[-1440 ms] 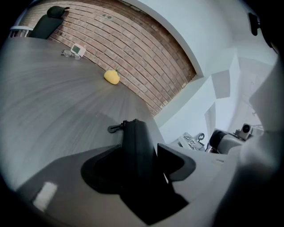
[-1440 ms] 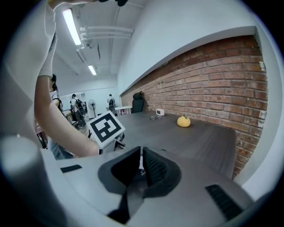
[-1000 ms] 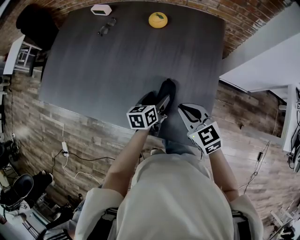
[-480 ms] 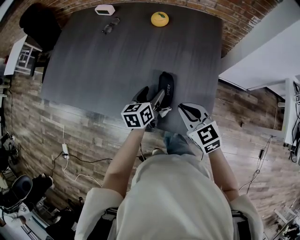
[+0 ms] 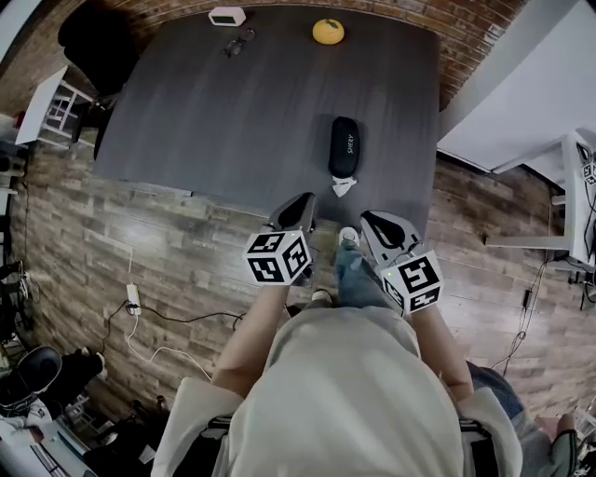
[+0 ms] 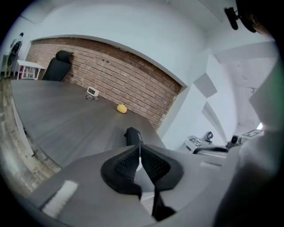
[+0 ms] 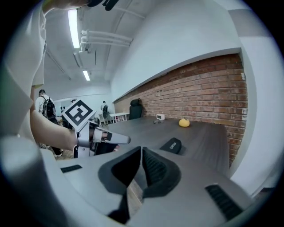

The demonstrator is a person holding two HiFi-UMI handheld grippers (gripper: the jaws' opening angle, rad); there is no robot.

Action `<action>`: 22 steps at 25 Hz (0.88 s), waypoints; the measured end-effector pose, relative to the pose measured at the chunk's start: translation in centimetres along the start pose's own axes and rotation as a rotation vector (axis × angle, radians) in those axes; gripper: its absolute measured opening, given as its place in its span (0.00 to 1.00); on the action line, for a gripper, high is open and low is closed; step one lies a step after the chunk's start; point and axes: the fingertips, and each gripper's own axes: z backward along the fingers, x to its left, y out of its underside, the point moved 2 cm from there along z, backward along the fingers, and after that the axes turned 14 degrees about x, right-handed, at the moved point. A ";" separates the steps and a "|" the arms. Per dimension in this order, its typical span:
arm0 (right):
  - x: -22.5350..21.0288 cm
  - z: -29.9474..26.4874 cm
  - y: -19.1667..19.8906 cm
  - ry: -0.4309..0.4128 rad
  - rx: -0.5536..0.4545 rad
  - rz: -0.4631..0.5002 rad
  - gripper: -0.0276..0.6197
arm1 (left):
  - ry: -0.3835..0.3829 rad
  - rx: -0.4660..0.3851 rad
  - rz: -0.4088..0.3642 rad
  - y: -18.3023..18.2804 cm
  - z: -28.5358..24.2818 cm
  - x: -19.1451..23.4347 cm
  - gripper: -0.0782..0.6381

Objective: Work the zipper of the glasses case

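The black glasses case (image 5: 344, 146) lies alone on the dark table (image 5: 233, 121) near its front right edge, with a small white scrap (image 5: 343, 186) at its near end. It also shows as the case (image 6: 132, 135) ahead of the left jaws and the case (image 7: 171, 145) ahead of the right jaws. My left gripper (image 5: 303, 207) hangs just off the table's front edge, short of the case. Its jaws are closing to a touch, with nothing between them. My right gripper (image 5: 377, 224) hangs beside it, shut and empty. Neither touches the case.
At the table's far edge sit a yellow fruit (image 5: 328, 31), a small white clock (image 5: 226, 16) and a pair of glasses (image 5: 239, 42). A black chair (image 5: 98, 42) stands at the far left corner. Brick-patterned floor surrounds the table.
The left gripper has drawn back from the case to beyond the table's front edge, and its jaws have gone from open to shut. The case now lies untouched, farther from both grippers.
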 end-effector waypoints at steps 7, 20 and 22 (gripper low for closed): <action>5.8 3.6 2.0 0.011 -0.055 -0.047 0.05 | -0.034 0.015 -0.096 5.2 6.6 -2.0 0.12; 12.3 8.0 3.2 -0.027 -0.149 -0.114 0.05 | -0.030 -0.003 -0.167 10.7 14.5 -4.6 0.12; 12.9 8.3 3.1 -0.031 -0.163 -0.114 0.05 | -0.030 0.002 -0.170 11.3 14.9 -4.7 0.12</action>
